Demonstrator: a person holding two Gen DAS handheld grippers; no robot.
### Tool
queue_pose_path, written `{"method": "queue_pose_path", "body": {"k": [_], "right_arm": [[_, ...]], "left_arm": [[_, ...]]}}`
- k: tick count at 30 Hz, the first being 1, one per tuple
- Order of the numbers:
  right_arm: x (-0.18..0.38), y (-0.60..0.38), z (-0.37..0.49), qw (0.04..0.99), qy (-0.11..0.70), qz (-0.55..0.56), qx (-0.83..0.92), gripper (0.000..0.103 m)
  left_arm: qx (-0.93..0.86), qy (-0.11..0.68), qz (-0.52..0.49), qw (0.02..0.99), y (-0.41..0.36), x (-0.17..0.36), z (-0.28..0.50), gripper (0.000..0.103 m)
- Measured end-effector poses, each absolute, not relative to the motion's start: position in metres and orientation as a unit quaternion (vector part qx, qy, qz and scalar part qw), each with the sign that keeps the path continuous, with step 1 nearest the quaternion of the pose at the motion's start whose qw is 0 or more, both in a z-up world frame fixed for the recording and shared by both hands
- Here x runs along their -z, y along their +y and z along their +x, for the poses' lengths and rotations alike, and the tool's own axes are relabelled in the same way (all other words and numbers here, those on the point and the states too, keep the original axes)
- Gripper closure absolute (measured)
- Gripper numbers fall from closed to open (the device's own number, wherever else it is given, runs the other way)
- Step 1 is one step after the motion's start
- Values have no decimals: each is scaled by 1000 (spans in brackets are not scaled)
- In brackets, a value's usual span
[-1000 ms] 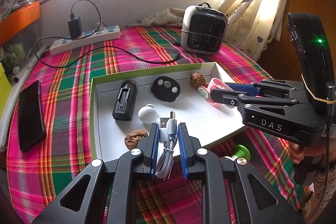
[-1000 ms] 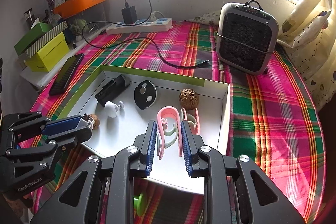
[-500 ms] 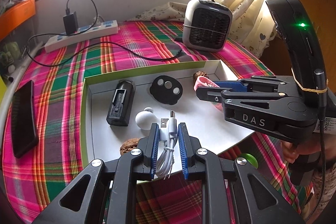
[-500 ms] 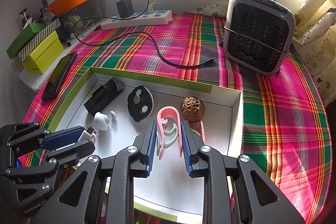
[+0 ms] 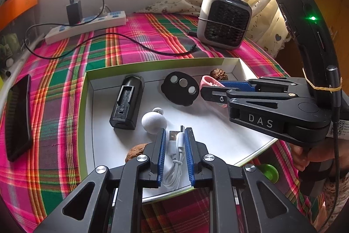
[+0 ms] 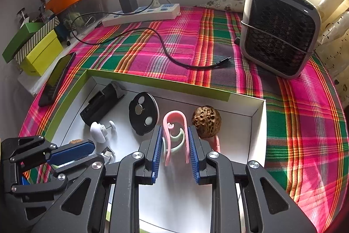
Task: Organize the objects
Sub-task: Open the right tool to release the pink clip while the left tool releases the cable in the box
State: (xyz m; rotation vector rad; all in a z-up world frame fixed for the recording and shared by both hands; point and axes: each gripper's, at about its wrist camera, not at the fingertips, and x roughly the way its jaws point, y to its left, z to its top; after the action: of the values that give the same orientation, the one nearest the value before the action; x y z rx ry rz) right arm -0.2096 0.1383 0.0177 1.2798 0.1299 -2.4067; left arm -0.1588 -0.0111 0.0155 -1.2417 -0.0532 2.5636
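The coiled white USB cable (image 5: 175, 152) is clamped between the left gripper's (image 5: 173, 154) fingers over the white tray (image 5: 218, 134); the pink clip (image 6: 175, 137) is pinched by the right gripper's (image 6: 175, 151) fingers, a pitted walnut (image 6: 206, 121) just right of them. "DAS" marks the right gripper's side

A shallow box (image 6: 259, 115) lies on the bench (image 6: 305, 123), and everything else is placed from it. Inside, along its far wall from left to right, lie a battery charger (image 6: 100, 105), an oval disc (image 6: 142, 116), a curved clip (image 6: 174, 130) and a walnut (image 6: 206, 121). Nearer the front edge lie a knob (image 5: 153, 121), a coiled cable (image 5: 175, 150) and a second walnut (image 5: 135, 151). Behind the box stand a power strip (image 6: 141, 13) to the left and a fan heater (image 6: 279, 30) to the right. A phone (image 6: 57, 79) lies left of the box.
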Motion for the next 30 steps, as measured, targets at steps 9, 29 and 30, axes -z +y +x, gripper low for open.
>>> {"method": "queue_pose_path", "body": {"k": [9,29,30], "right_arm": [[-15,133,-214,200,53,457,865,78],[-11,132,-217,191,45,450,871,78],[-11,132,-217,191,45,450,871,78]], "left_arm": [[-890,-18,-430,147,-11,-15,-161,88],[-888,-19,-437,144,-11,-13,-162,88],[-887,-18,-438,144,-11,-13,-162,88]]}}
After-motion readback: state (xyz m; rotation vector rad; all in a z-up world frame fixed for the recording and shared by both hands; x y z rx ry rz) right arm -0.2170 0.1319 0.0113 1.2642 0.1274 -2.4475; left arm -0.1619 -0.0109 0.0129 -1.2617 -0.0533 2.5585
